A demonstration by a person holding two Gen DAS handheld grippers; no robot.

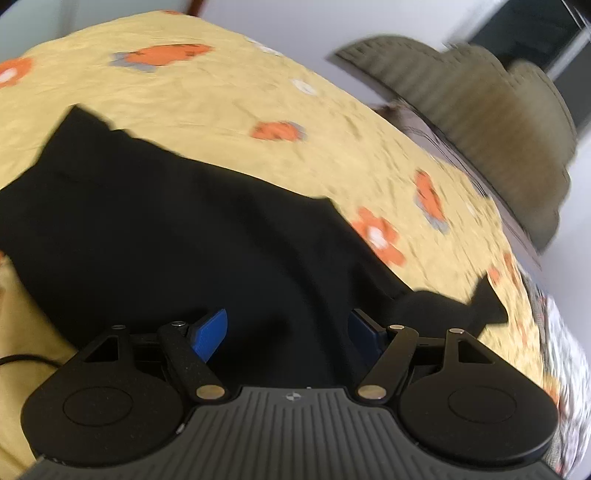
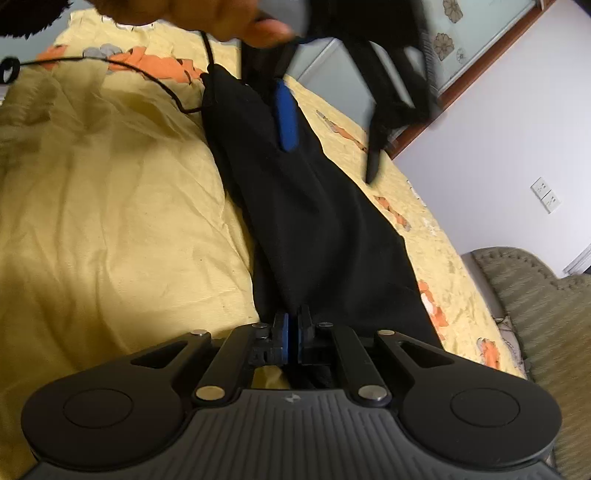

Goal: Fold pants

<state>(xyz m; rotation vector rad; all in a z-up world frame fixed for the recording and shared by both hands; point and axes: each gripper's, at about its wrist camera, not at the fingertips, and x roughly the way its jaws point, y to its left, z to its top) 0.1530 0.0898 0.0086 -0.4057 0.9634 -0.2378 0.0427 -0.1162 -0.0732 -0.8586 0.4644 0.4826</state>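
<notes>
Black pants (image 1: 177, 221) lie on a yellow flowered bedspread (image 1: 184, 85). My left gripper (image 1: 288, 328) is open, its blue pads apart just above the pants near their close edge. In the right wrist view the pants (image 2: 314, 221) stretch away in a long strip. My right gripper (image 2: 293, 332) is shut on the near end of the pants. The left gripper's blue finger (image 2: 287, 118) shows over the far part of the pants, under the person's hand (image 2: 221, 18).
An olive ribbed sofa (image 1: 498, 122) stands beyond the bed's far edge and also shows in the right wrist view (image 2: 546, 306). A black cable (image 2: 147, 77) runs over the bedspread (image 2: 110, 203). A wall with a socket (image 2: 546, 195) is at right.
</notes>
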